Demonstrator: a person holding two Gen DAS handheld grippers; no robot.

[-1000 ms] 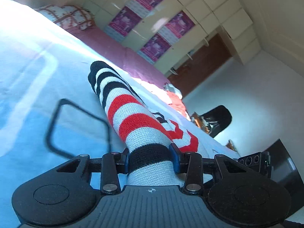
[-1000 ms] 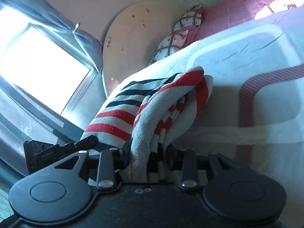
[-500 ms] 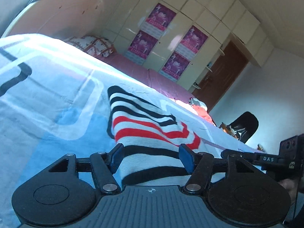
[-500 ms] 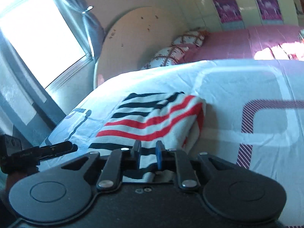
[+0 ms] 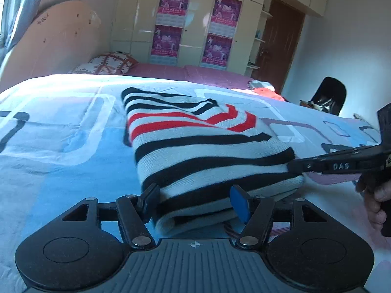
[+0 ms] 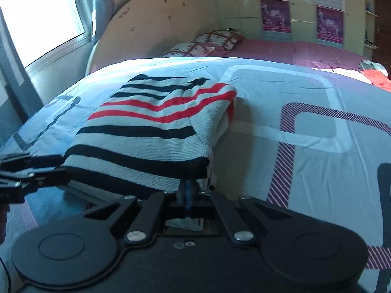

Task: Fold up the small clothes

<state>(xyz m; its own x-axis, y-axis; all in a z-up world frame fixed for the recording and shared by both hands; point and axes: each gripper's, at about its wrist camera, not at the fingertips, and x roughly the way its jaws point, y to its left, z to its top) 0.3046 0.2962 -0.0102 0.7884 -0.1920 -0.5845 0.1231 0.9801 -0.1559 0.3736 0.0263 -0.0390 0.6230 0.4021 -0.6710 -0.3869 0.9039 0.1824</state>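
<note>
The striped garment now lies folded flat on the bed, centre frame, no longer hanging; my left claw has spread apart around its near edge; right claw stays pinched together on the hem; fold looks finished.

Folded garment on bed; pillows behind, chair right.

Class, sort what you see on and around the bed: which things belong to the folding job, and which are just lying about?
Part of the job:
striped garment
left gripper
right gripper
bedspread

Just lying about:
pillows
red and white clothes
black chair
purple posters
</note>
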